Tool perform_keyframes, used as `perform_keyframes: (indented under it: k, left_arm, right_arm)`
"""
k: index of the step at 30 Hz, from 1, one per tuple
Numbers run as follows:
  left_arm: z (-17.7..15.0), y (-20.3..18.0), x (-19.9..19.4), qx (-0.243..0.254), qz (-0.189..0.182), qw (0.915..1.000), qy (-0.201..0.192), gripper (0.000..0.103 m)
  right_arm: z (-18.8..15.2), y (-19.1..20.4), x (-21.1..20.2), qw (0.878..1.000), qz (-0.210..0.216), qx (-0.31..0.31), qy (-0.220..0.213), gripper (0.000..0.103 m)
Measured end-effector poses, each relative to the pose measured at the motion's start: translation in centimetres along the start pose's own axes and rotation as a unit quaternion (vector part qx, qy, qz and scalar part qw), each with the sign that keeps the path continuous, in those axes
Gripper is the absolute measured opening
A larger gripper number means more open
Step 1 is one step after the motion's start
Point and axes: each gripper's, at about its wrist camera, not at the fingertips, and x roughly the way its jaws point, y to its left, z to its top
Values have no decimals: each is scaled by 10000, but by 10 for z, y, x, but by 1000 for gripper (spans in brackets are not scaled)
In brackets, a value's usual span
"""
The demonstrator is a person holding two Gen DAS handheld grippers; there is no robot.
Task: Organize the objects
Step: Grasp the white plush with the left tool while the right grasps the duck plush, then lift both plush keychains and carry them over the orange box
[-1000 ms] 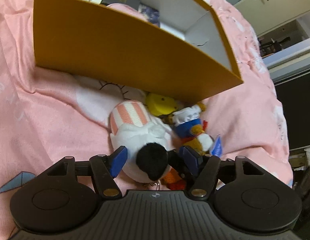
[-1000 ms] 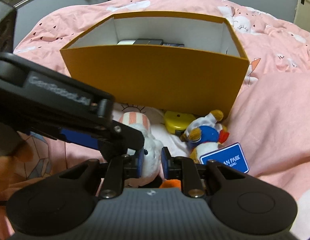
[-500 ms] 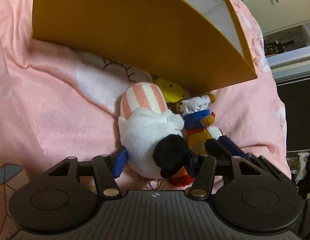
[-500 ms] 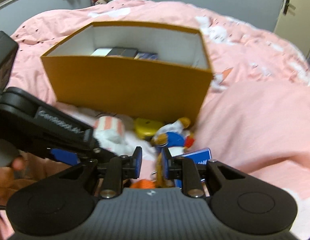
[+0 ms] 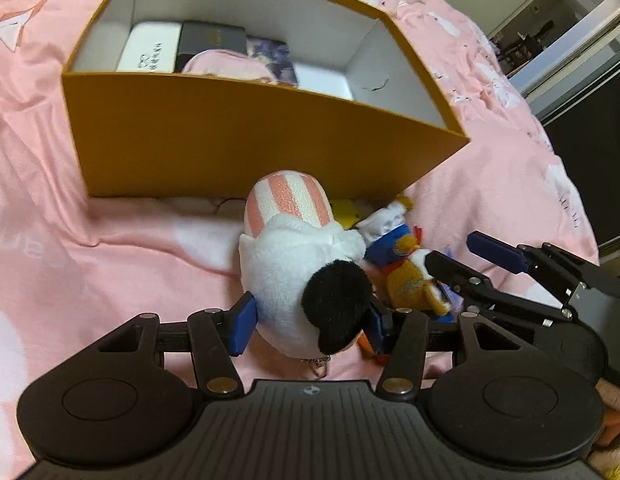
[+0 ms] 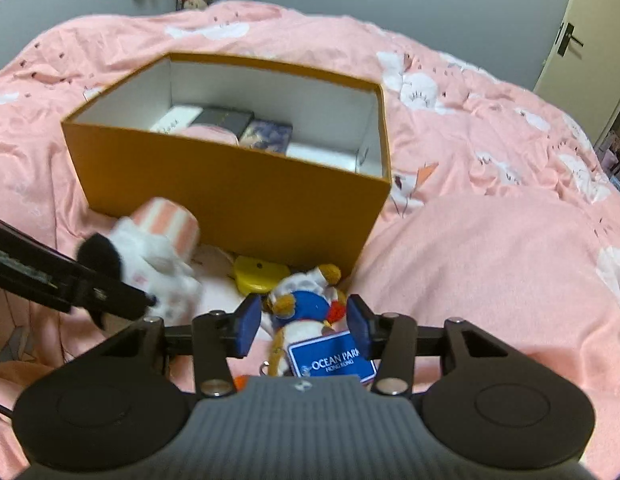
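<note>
Matte black left gripper (image 5: 308, 322) and right gripper (image 6: 302, 324), blue pads (image 5: 242, 322), ribbed housing, round side discs, silver screws, tiny centre logo.

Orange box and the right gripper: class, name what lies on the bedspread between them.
In the right wrist view, a yellow toy and a small plush in a blue top lie between the orange box and the right gripper.
</note>
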Motion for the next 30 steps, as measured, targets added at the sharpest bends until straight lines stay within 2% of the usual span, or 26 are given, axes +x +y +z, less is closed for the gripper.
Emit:
perform_keyframes:
  k: [5, 7, 11, 14, 22, 26, 30]
  left_arm:
    - [1, 20, 18, -403, 21, 9987, 302, 63]
    - [0, 20, 17, -413, 42, 9988, 275, 65]
    - [-2, 13, 5, -146, 380, 9992, 33, 68]
    - [-2, 12, 5, -137, 431, 9990, 43, 68]
    - [1, 17, 9, -269, 332, 9990, 110, 65]
    - [0, 15, 9, -204, 346, 9991, 103, 63]
    - [0, 13, 10, -166, 355, 9992, 98, 63]
  right_arm:
    - [-5, -7, 15, 9989, 154, 194, 398, 49]
    - [-5, -8, 18, 9985, 146, 227, 475, 49]
    - [-3, -8, 21, 9980, 206, 209, 553, 50]
    - [-2, -5, 26, 9973, 148, -48, 720, 55]
    - [-5, 8, 42, 9917, -99, -739, 1049, 58]
    - [7, 11, 35, 9900, -1, -1107, 878, 57]
    - [13, 14, 37, 9859, 79, -1265, 1093, 56]
